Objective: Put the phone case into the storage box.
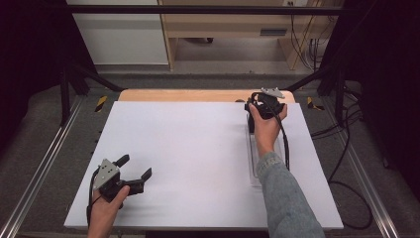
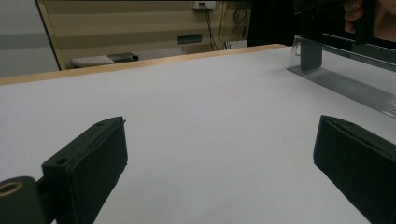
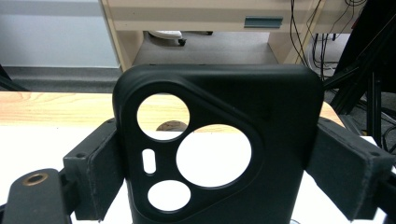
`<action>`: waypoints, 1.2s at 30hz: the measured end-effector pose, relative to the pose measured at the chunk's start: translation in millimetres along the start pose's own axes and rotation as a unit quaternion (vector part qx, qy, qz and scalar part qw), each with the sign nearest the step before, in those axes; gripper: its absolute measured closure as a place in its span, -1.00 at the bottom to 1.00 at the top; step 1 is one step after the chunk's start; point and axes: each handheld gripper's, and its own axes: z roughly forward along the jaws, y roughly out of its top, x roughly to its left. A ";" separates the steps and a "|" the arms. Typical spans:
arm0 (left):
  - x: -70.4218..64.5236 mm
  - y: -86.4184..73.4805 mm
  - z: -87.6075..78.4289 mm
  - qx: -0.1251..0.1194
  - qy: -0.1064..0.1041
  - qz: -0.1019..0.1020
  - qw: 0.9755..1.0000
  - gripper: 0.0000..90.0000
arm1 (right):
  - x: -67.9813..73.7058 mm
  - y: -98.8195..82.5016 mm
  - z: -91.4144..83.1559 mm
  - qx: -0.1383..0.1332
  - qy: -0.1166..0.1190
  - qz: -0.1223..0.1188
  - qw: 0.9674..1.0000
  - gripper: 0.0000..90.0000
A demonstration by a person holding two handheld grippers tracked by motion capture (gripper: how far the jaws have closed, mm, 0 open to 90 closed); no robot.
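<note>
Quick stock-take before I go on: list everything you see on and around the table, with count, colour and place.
phone case: one, black, camera cut-outs showing, upright between the right tongs' jaws at the table's far right.
clear tray: one, transparent with a grey upright piece, on the table's right side, under the right forearm.
table top: one, white, with a wooden strip along its far edge.
cabinet: one, light wood, on the floor beyond the table.
cables: several, black, on the floor to the right.
left tongs: one, black, jaws wide apart, near left of the table, nothing between them.
right tongs: one, black, jaws closed on the phone case's sides.
</note>
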 end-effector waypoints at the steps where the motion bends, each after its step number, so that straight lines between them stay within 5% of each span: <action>1: 0.0 0.1 0.0 0.000 -0.001 0.000 1.000 -0.93 | 0.0 0.1 -0.1 0.000 0.000 0.000 1.000 -0.71; 36: 0.0 0.2 -0.3 -0.002 0.000 0.000 1.000 -0.93 | 3.7 -1.6 1.5 0.006 0.010 -0.001 1.000 -0.79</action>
